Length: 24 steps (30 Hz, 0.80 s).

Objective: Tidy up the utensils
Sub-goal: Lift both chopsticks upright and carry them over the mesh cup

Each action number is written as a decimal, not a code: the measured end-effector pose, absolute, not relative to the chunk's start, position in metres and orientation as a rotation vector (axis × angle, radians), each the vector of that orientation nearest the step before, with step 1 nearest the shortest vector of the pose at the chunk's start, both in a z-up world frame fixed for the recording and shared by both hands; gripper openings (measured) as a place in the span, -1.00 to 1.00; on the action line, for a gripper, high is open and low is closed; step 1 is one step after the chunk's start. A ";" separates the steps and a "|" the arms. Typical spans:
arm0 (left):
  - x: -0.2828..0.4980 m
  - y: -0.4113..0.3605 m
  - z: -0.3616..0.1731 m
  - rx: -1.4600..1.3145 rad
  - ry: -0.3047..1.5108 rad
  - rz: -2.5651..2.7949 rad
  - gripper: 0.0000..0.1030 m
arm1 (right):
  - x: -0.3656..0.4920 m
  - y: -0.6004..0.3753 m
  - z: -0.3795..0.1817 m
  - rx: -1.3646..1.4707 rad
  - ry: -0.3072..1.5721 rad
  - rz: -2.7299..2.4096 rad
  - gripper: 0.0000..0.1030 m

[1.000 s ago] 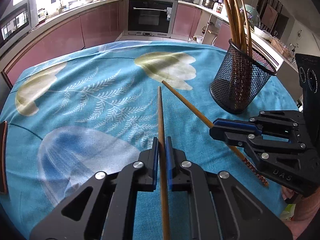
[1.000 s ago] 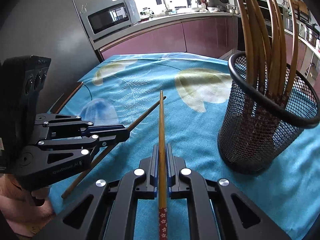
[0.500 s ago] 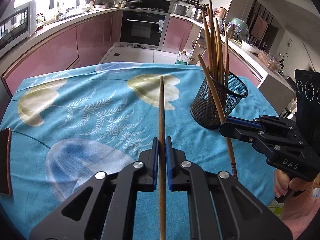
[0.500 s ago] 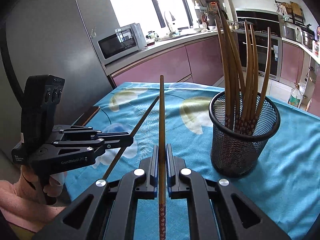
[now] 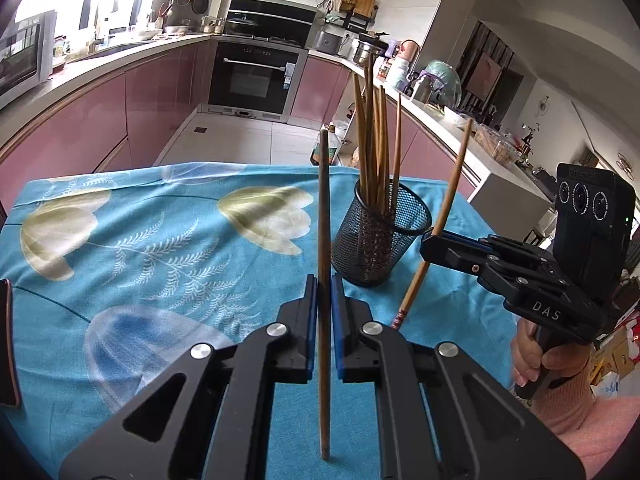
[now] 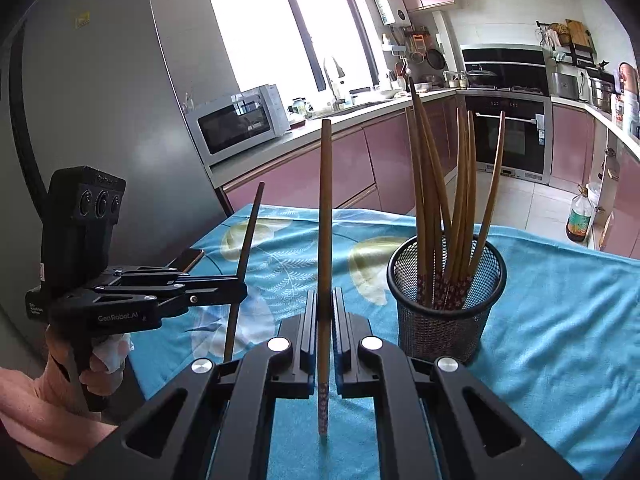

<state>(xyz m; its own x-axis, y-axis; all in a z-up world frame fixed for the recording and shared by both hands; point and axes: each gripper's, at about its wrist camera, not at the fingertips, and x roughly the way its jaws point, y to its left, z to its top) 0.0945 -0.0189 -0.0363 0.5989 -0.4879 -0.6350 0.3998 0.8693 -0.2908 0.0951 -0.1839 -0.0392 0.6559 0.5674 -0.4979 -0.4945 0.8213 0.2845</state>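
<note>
My left gripper [image 5: 323,280] is shut on a plain brown chopstick [image 5: 323,208] that points up and away above the table. My right gripper [image 6: 325,294] is shut on a lighter chopstick [image 6: 325,216] with a flower-patterned end. Each gripper shows in the other's view: the right gripper [image 5: 430,240] with its chopstick [image 5: 452,188] at the right, the left gripper [image 6: 240,288] with its chopstick [image 6: 248,232] at the left. A black mesh cup [image 5: 380,236] [image 6: 446,300] holding several chopsticks stands on the table ahead, between the grippers.
A blue flowered cloth [image 5: 140,248] covers the table. A phone [image 5: 6,340] lies at its left edge. A person's hand [image 5: 540,364] holds the right tool. Kitchen counters, a microwave [image 6: 240,124] and an oven [image 5: 256,72] stand beyond.
Both grippers have risen with their chopsticks and tilted up; the chopstick tips left the cloth and now stand high over the table. The mesh cup looks farther and lower in both views.
</note>
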 end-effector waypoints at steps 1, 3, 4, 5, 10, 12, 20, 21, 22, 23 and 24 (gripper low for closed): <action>0.093 -0.019 -0.033 -0.128 0.766 -0.525 -0.86 | 0.095 -0.186 -0.037 0.131 0.600 0.602 -0.88; 0.090 -0.018 -0.027 -0.143 0.750 -0.545 -0.86 | 0.093 -0.189 -0.033 0.133 0.586 0.597 -0.88; 0.089 -0.017 -0.023 -0.148 0.741 -0.551 -0.86 | 0.093 -0.190 -0.031 0.134 0.580 0.595 -0.88; 0.088 -0.017 -0.020 -0.153 0.730 -0.557 -0.86 | 0.093 -0.192 -0.031 0.137 0.574 0.593 -0.88; 0.084 -0.015 -0.007 -0.175 0.694 -0.577 -0.86 | 0.091 -0.201 -0.022 0.135 0.545 0.586 -0.88; 0.085 -0.013 -0.003 -0.191 0.683 -0.587 -0.86 | 0.089 -0.203 -0.019 0.133 0.536 0.583 -0.88; 0.090 -0.014 0.016 -0.228 0.635 -0.601 -0.86 | 0.086 -0.210 -0.007 0.124 0.499 0.555 -0.88; 0.092 -0.014 0.018 -0.225 0.629 -0.600 -0.86 | 0.086 -0.211 -0.005 0.123 0.495 0.550 -0.88; 0.094 -0.015 0.020 -0.222 0.624 -0.599 -0.86 | 0.085 -0.212 -0.003 0.122 0.490 0.547 -0.88; 0.095 -0.017 0.023 -0.221 0.620 -0.601 -0.86 | 0.085 -0.213 -0.001 0.117 0.485 0.542 -0.88; 0.097 -0.018 0.025 -0.220 0.616 -0.603 -0.86 | 0.085 -0.214 0.001 0.114 0.482 0.536 -0.88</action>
<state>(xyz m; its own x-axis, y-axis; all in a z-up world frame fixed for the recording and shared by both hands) 0.0974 -0.0175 0.0254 0.6525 -0.5897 -0.4760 0.4631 0.8074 -0.3655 0.0849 -0.2140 0.0006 0.7515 0.5159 -0.4112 -0.4636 0.8564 0.2273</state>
